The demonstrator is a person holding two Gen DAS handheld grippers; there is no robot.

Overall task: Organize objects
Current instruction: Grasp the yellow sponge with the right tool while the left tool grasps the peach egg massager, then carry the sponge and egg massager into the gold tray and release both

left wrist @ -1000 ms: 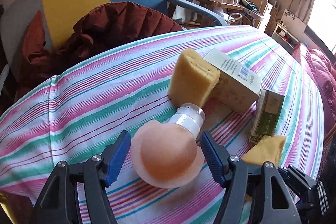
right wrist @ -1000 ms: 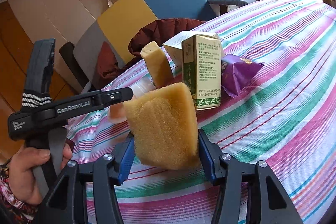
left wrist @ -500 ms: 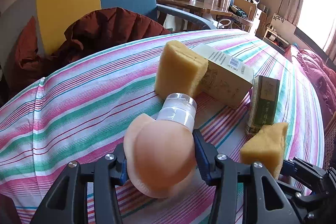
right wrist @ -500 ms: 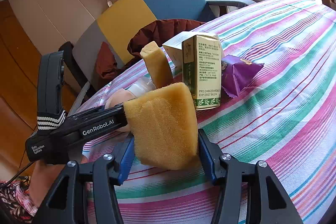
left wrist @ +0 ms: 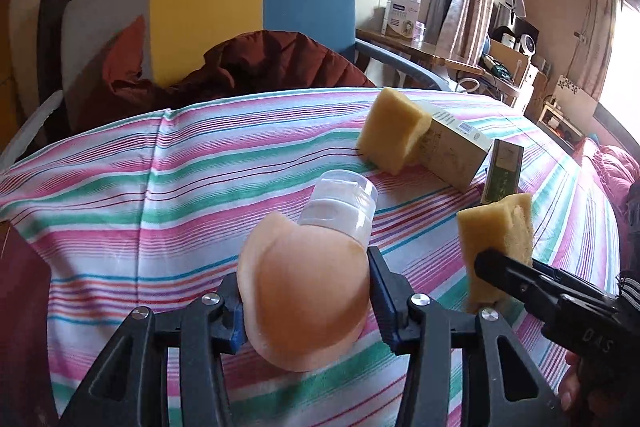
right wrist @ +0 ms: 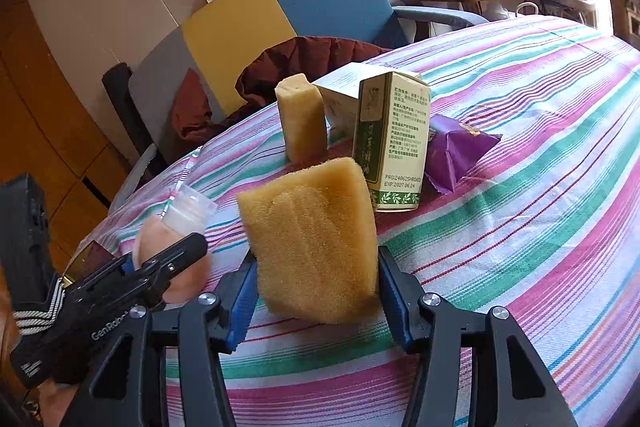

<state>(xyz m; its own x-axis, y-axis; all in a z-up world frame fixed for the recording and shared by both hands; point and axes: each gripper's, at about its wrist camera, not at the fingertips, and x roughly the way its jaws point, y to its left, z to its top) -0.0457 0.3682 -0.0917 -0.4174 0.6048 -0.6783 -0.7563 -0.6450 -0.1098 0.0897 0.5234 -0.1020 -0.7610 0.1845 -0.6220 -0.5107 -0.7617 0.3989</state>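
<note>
Sponge (right wrist: 316,243) is sitting clamped in the right gripper (right wrist: 316,291), just in front of the green box (right wrist: 390,143) on the striped tablecloth (right wrist: 520,187). Left of it, the left gripper (left wrist: 306,301) is gripping a peach bottle (left wrist: 304,287).

Count on the desk (right wrist: 540,131): sponges, two (right wrist: 316,243) (right wrist: 302,117); cartons, two (right wrist: 394,139) (right wrist: 340,99); peach bottle with clear cap, one (left wrist: 304,291); purple snack packet, one (right wrist: 456,151). Hand-held grippers, two (left wrist: 306,301) (right wrist: 316,293).

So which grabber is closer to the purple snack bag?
Right. The right gripper, holding a sponge, is just short of the purple bag; the left gripper, holding the peach bottle, sits farther away.
</note>
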